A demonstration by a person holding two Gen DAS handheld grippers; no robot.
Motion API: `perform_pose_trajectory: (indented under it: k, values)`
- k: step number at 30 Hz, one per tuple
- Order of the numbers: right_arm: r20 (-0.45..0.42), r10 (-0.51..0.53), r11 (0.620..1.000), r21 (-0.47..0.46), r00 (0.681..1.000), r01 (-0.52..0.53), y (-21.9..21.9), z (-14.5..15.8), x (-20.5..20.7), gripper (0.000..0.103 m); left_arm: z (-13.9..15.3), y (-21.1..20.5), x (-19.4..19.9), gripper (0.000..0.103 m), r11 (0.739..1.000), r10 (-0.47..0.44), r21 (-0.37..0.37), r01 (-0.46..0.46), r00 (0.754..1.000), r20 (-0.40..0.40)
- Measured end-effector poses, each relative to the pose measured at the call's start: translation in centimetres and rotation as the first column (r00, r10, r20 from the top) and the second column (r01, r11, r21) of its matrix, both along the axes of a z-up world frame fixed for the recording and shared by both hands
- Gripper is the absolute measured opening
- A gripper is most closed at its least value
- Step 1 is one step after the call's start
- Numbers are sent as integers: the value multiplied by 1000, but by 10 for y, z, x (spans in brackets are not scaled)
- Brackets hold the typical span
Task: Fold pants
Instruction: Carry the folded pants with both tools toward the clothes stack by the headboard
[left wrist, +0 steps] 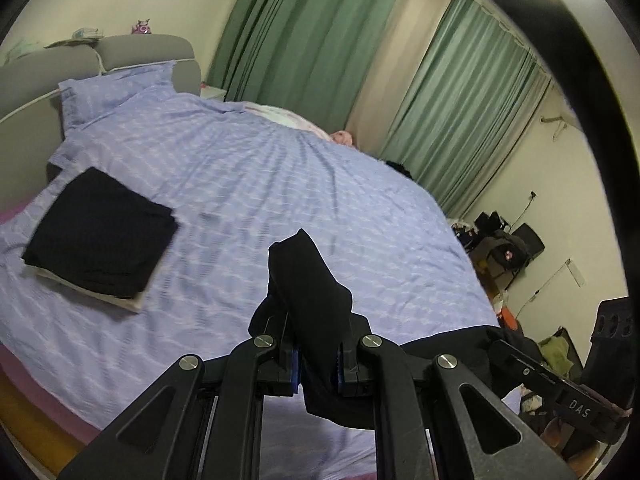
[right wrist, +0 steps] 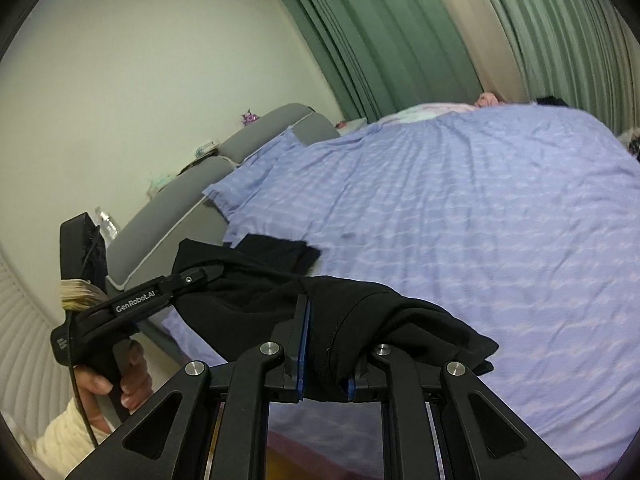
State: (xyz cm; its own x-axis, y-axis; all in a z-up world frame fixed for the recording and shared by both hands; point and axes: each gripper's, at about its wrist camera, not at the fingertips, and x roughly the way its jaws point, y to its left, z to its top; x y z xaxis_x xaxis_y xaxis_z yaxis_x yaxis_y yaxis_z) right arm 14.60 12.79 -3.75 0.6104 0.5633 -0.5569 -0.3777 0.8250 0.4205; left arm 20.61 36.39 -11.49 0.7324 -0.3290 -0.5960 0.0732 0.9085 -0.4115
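I hold a pair of black pants (left wrist: 310,292) in the air above the near edge of the bed, stretched between both grippers. My left gripper (left wrist: 316,360) is shut on one bunched edge of them. My right gripper (right wrist: 326,364) is shut on another part of the pants (right wrist: 360,320), and the cloth drapes over its fingers. The left gripper also shows in the right wrist view (right wrist: 192,280), at the left, with the person's hand on its handle. The hanging part of the pants is hidden below the grippers.
The bed (left wrist: 260,184) has a lilac-blue cover. A folded black garment (left wrist: 100,236) lies on a light one at its left side, also in the right wrist view (right wrist: 280,252). A grey headboard (left wrist: 132,52) stands behind. Green curtains (left wrist: 320,32) hang beyond. Bags and clutter (left wrist: 504,248) sit on the floor at right.
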Motion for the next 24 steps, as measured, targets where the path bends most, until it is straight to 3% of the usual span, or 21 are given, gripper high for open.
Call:
perform_pose_trajectory:
  k: [4, 10, 16, 24]
  values:
    - [-56, -6, 999, 45, 998, 8, 71, -3, -14, 14, 4, 72, -9, 13, 1000, -4, 30, 5, 1000, -5]
    - [-100, 76, 995, 65, 992, -70, 151, -2, -16, 14, 10, 162, -22, 13, 997, 81, -16, -81, 997, -4]
    - [-20, 182, 983, 37, 983, -181, 197, 12, -10, 14, 15, 211, -23, 13, 980, 186, -78, -184, 982, 17]
    - [43, 243, 969, 30, 969, -244, 241, 24, 8, 14, 18, 256, -1, 13, 968, 228, -119, -220, 973, 49]
